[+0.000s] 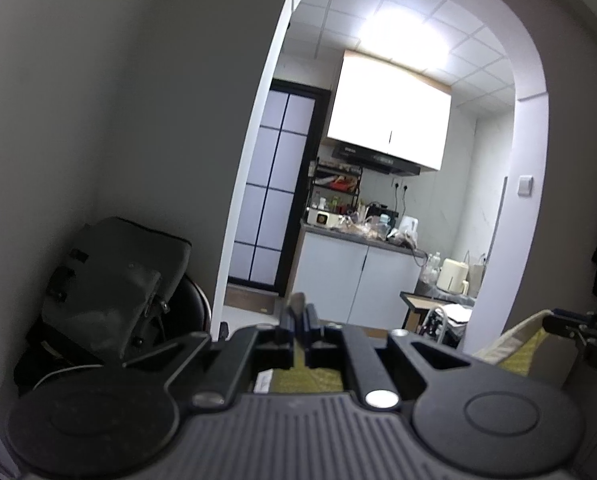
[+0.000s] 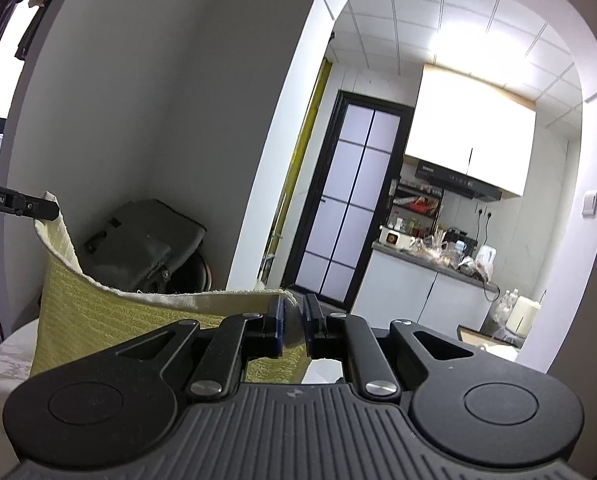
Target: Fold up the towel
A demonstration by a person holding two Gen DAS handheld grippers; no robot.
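Two hand-held grippers carry a pale yellow towel up in the air, stretched between them. The left gripper has its jaws pressed together on one top corner of the cloth; a small tuft of fabric pokes up between the pads, and more yellow weave shows just beneath the jaws. The right gripper is clamped on the other top corner, its jaws nearly together with the folded hem pinched between them.

From the right wrist view, the towel's upper edge sags in a shallow curve from the right gripper across to the left gripper, and the rest of the cloth hangs down below that edge. Its lower part drops toward a white marbled table, near the table's left edge; whether it touches cannot be told.

Beyond, a grey backpack sits against the wall, beside an arched doorway into a kitchen.
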